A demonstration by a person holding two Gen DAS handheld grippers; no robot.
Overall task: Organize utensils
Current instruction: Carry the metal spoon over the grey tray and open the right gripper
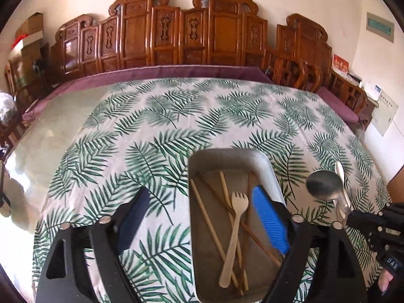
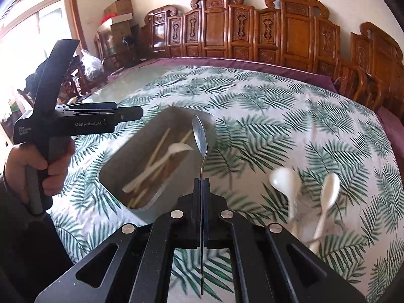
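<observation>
Left tool spread wide, empty, above metal tray holding chopsticks and wooden fork. Right tool clamped on metal spoon, tray ahead-left, white spoons right.

From my seat I see a leaf-print tablecloth covering most of the table, with a bare glossy strip left uncovered on one side. A purple cushion runs along the far edge, backed by a carved wooden bench. Cardboard boxes are stacked in the corner beside a bright window (washed out, no detail). A plastic bag sits below them.
</observation>
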